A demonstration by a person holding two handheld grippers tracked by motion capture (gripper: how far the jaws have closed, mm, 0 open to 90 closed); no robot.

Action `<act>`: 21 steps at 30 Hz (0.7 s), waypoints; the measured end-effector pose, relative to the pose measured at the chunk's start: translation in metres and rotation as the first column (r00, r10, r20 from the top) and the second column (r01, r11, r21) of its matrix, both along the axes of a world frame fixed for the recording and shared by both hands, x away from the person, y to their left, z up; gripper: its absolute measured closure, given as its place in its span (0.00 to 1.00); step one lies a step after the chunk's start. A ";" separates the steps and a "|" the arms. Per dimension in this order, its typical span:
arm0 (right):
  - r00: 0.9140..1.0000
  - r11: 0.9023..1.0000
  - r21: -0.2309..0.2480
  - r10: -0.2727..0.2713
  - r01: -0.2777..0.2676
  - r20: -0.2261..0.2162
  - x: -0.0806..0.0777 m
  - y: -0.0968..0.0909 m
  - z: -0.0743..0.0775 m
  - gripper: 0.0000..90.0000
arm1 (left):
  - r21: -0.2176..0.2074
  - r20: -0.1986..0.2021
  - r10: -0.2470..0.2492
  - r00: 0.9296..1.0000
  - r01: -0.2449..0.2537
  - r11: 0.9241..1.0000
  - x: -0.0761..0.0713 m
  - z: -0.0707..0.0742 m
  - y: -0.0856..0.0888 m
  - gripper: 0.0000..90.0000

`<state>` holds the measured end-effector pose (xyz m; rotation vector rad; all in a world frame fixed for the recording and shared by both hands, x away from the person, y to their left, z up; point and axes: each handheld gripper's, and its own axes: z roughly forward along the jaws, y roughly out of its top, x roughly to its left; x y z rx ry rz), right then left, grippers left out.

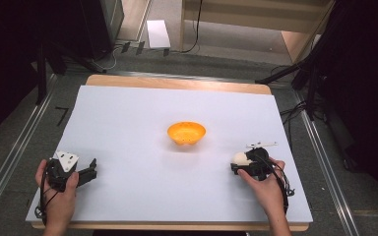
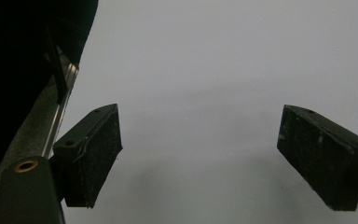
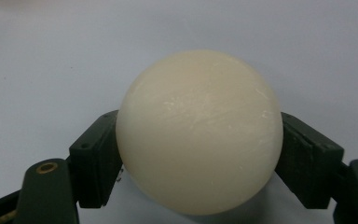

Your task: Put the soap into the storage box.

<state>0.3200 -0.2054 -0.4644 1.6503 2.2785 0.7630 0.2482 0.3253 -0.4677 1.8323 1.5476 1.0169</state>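
A cream ball (image 3: 199,130) sits between the two black jaws of my right gripper (image 3: 200,161), and both pads press on its sides. In the high view the ball (image 1: 239,158) and my right gripper (image 1: 238,165) lie low on the white sheet at the front right, right of and nearer than an orange bowl (image 1: 186,133). The bowl stands in the middle of the sheet with nothing inside that I can see. My left gripper (image 1: 91,172) rests at the front left, and its jaws stand wide apart over bare white surface (image 2: 198,158).
A white sheet (image 1: 142,108) covers the wooden table, whose far edge (image 1: 177,82) shows as a tan strip. Metal floor rails (image 1: 15,152) run along both sides. Dark stands and cables crowd the back right (image 1: 305,73).
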 end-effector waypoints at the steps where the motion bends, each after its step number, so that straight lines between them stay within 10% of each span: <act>1: 1.000 1.000 0.003 -0.005 0.005 -0.009 0.000 0.001 0.001 0.27 | -0.001 -0.001 -0.001 1.000 0.001 1.000 0.000 0.000 0.000 0.16; 21: 0.999 0.999 0.029 0.025 -0.026 0.033 0.017 0.017 0.035 0.27 | -0.003 -0.011 -0.003 1.000 0.003 1.000 0.001 0.000 0.000 0.16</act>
